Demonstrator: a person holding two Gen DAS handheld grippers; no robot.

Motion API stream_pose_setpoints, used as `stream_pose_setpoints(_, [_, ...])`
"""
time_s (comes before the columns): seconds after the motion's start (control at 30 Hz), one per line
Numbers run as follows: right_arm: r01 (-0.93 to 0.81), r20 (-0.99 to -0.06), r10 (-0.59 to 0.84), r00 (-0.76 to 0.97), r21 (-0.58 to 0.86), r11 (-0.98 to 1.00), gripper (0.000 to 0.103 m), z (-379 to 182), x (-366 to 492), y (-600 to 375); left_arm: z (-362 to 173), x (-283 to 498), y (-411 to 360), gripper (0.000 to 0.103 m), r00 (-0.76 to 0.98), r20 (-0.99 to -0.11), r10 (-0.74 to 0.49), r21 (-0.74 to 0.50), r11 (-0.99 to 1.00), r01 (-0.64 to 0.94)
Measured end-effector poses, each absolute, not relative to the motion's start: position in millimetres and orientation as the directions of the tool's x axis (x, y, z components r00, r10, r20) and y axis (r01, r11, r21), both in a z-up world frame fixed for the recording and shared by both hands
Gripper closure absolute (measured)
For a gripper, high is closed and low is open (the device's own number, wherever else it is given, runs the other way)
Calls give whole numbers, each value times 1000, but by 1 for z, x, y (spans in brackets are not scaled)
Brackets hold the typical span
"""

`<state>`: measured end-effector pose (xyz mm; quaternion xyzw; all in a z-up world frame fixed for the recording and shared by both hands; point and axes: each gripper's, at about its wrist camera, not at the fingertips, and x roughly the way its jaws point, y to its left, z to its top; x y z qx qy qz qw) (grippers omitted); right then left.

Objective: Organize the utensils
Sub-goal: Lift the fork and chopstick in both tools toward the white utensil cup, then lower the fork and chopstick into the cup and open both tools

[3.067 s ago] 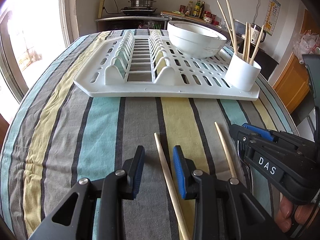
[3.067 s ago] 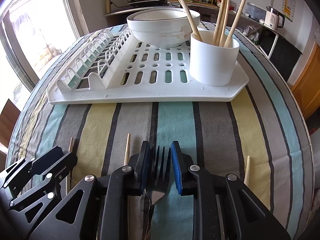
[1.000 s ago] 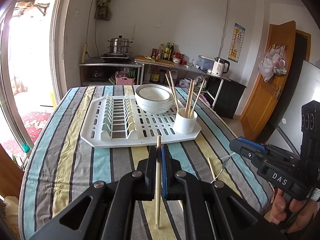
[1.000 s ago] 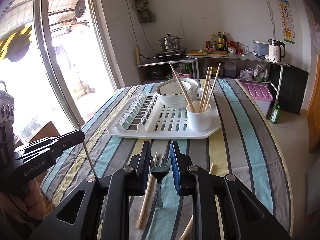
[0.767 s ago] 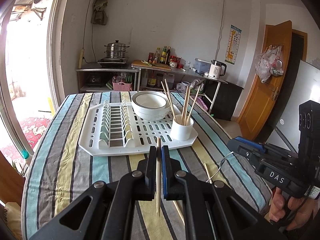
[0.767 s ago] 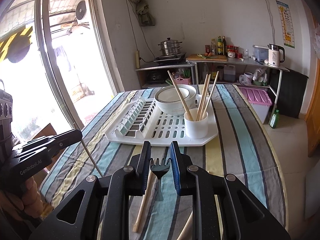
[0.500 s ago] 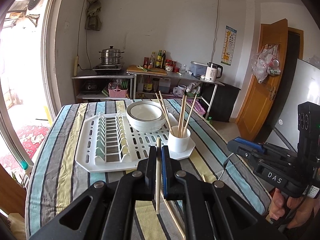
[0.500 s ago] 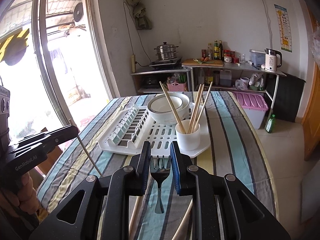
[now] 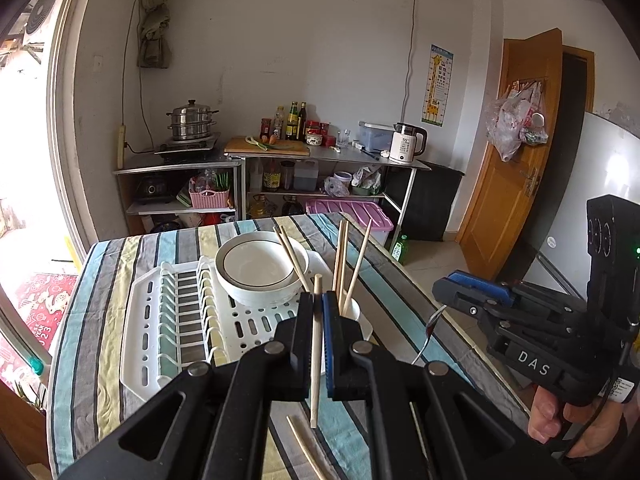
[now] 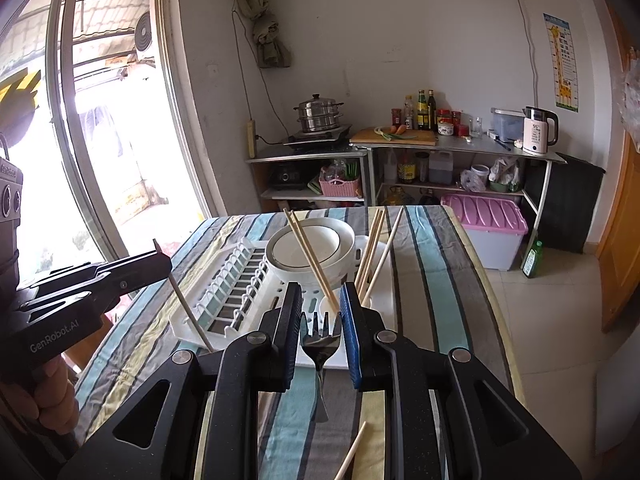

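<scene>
A white cup [image 9: 352, 310] stands at the near right corner of the white drying rack [image 9: 180, 328], half hidden behind the tongs in both views. Five chopsticks lean out of it: two slanting left across the bowl, three fanning up and to the right [image 9: 340, 264]. Stacked white bowls [image 9: 256, 268] with a dark rim line sit in the flat part of the rack just behind the cup; the top one holds nothing. The slotted plate section of the rack [image 10: 240, 280] is empty.

The left tongs [image 9: 318, 320] are pinched shut on one wooden chopstick [image 9: 316, 360], held nearly upright, its tip above the pads and its tail hanging above the cloth. The right tongs [image 10: 320, 336] are narrowly closed on a metal fork [image 10: 320, 344], tines up between the blue pads, handle hanging below. Both are raised clear of the bench [image 9: 92, 320], on the near side of the rack.

On the striped cloth below lie loose chopsticks: one shows under the left tongs [image 9: 304, 448] and one under the right [image 10: 352, 456] (whether these are the same stick cannot be told).

The rack takes the middle of the bench, with bare cloth on its left and right. The bench's right edge [image 10: 492, 300] drops to open tiled floor; a window runs along the left.
</scene>
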<state>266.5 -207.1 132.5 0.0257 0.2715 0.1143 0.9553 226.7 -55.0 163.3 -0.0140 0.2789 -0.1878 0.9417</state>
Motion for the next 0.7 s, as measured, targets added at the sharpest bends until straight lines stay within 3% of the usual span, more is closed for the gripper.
stream_pose_setpoints(0.7, [-187, -474, 220, 853, 116, 975, 83, 159, 336, -223, 190, 318, -83, 98, 772, -477, -420, -192, 907, 375])
